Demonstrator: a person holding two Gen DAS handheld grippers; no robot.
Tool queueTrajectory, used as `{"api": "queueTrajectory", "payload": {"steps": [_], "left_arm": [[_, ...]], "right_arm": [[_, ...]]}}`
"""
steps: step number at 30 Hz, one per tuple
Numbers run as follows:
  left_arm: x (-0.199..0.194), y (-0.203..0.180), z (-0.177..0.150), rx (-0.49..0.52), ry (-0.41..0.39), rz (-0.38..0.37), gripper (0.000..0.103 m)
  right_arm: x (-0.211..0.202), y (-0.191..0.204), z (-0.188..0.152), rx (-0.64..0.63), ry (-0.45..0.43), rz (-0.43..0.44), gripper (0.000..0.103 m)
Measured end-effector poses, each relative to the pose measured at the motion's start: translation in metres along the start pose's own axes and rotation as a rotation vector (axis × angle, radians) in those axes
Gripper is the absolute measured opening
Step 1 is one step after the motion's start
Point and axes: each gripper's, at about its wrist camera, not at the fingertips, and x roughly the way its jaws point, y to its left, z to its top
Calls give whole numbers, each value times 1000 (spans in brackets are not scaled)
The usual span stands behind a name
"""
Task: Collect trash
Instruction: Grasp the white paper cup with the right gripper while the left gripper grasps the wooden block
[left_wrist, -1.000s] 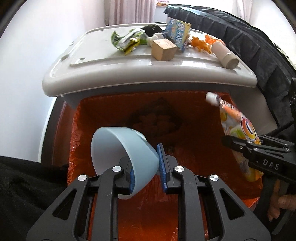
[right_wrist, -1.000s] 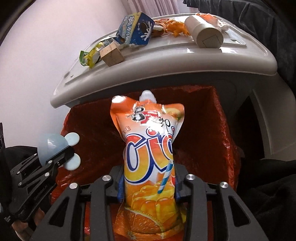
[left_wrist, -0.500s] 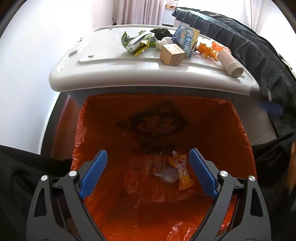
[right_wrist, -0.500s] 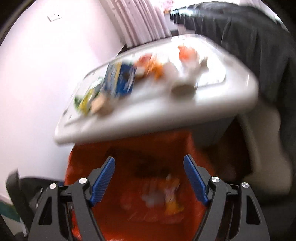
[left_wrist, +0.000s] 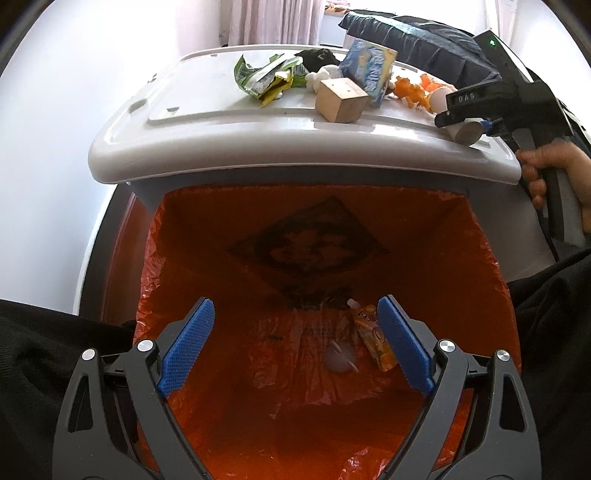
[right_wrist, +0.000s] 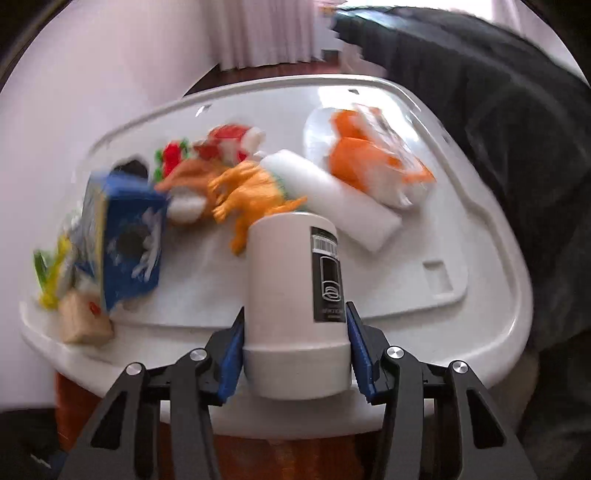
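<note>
An orange-lined bin (left_wrist: 207, 236) stands below a white lid (left_wrist: 207, 122) that carries the trash. My left gripper (left_wrist: 295, 343) is open and empty over the bin. At the bin's bottom lie an orange juice pouch (left_wrist: 373, 338) and a pale blue cup (left_wrist: 338, 360). My right gripper (right_wrist: 295, 347) has its blue pads against both sides of a white tube with a black label (right_wrist: 295, 295) at the lid's near edge; it also shows in the left wrist view (left_wrist: 467, 129). On the lid lie a blue carton (right_wrist: 122, 243), a wooden cube (left_wrist: 341, 99) and a green wrapper (left_wrist: 266, 75).
On the lid (right_wrist: 424, 258) also lie an orange toy figure (right_wrist: 251, 192), a white foam block (right_wrist: 332, 195) and an orange-and-white packet (right_wrist: 373, 166). A dark padded sofa (right_wrist: 517, 129) stands to the right. A white wall (left_wrist: 74, 92) is on the left.
Both grippers opened and dropped the blue cup and the juice pouch into the bin. The right gripper then moved up to the lid and closed around the white tube.
</note>
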Motion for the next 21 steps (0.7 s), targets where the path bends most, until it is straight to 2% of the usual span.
{"api": "queueTrajectory", "payload": {"steps": [2, 5, 10, 14, 17, 21], "left_arm": [[0, 0, 1, -6, 1, -7, 88], [-3, -2, 5, -5, -10, -11, 88], [-12, -14, 30, 16, -59, -16, 88], [-12, -31, 69, 5, -132, -35, 88], [5, -48, 102, -4, -175, -27, 88], [36, -56, 125, -5, -205, 12, 88]], "right_arm": [[0, 0, -1, -4, -7, 11, 49], [-5, -15, -5, 56, -22, 61, 48], [-65, -42, -16, 162, -160, 214, 49], [-102, -41, -27, 159, -251, 236, 49], [-98, -44, -32, 158, -252, 247, 49], [-98, -49, -37, 168, -241, 253, 49]]}}
